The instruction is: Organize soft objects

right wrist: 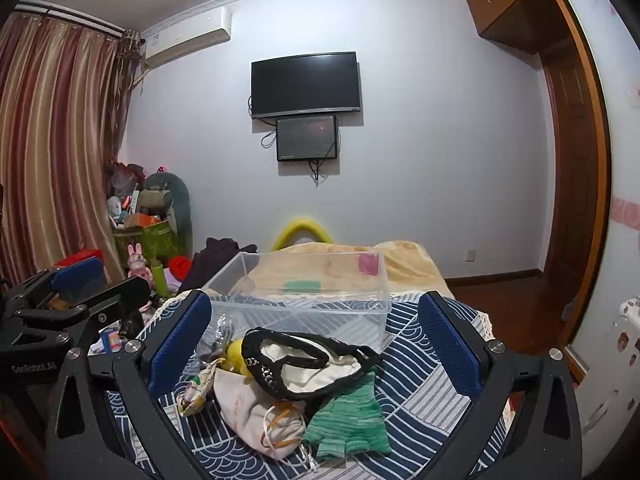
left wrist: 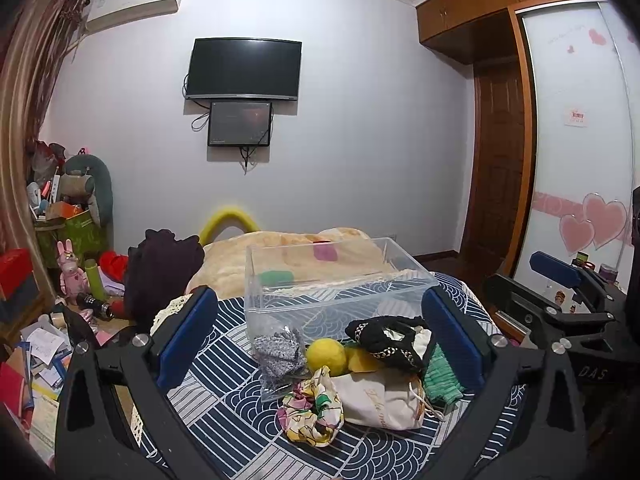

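Before clear bin (left wrist: 340,280), soft pile, left claw (left wrist: 320,336) agape

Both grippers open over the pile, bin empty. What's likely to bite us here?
1. The black lace-trimmed pouch overlaps the green knit glove and cream drawstring bag; one pinch may drag several.
2. The bag's loose cords could snag.
3. The yellow ball may roll if nudged.
4. The clear bin looks light and may slide.

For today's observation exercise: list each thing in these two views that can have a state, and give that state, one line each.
Left gripper: open, holding nothing.
Right gripper: open, holding nothing.
Clear plastic bin: lidless, nothing inside.
Drawstring pouch: lying on its side.
Green knit glove: lying flat beside the pouch.
Yellow ball: resting among the pile.
Wall television: screen dark.
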`<state>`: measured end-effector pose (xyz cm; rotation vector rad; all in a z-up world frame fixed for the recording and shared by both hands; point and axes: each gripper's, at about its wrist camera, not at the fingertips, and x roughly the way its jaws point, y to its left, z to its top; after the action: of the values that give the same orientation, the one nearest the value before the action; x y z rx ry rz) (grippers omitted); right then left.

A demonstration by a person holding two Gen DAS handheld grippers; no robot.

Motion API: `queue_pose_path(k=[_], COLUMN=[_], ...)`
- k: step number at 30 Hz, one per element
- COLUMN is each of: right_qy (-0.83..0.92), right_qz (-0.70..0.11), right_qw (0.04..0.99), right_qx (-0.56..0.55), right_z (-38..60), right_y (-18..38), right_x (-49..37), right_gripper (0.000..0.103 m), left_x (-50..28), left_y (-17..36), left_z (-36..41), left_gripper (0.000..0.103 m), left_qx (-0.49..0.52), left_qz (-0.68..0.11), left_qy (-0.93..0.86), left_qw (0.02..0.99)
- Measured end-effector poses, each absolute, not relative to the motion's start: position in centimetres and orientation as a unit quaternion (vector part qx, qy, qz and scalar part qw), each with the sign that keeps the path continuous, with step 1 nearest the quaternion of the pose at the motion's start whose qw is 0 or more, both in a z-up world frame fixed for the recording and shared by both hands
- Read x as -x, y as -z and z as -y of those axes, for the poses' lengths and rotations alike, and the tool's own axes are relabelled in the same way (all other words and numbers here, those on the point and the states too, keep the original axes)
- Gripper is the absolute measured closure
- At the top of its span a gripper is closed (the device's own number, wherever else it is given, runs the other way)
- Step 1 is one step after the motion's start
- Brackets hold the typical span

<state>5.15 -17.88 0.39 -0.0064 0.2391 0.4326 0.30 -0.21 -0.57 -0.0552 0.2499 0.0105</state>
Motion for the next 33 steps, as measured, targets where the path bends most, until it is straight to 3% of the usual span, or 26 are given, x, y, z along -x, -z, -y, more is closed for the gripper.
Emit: queue_pose_path(k=[17,18,21,27,33], right_qy=[-0.212,-0.213,-0.217,-0.248,-0.286], right_qz=[-0.147,-0.155,-0.174,-0.215,-0.244], right_qw=[0.966,0.965,0.961,0.945,0.927], right_qx=[0.0,-0.001,-0.002,-0.003,0.001], right_z=[18.1,18.2,18.2,17.7,16.0], right_y=[1.0,1.3,2.1,3.7,5.0], right_x=[-7.3,-7.7,-8.7,-9.8,-10.2], right_gripper=[0.0,0.0,0.011,0.026,0.026], left_x=[-2.7,-3.2,-4.7,-7.6,-10.2], left_y=[2.1,2.5,3.7,6.1,8.9], left_z=[-0.8,-1.2,-2.1,-4.0,-5.3], left_gripper=[0.0,0.002,0.022,0.034,0.041], left_qx=[0.038,0.045,0.064,0.086,0.102], left_qz=[-0.154,-0.162,-0.187,-0.228,-0.274], left_qy=[0.009,0.011,0.011,-0.005,-0.008], left_qw=[0.987,0.986,0.98,0.97,0.956])
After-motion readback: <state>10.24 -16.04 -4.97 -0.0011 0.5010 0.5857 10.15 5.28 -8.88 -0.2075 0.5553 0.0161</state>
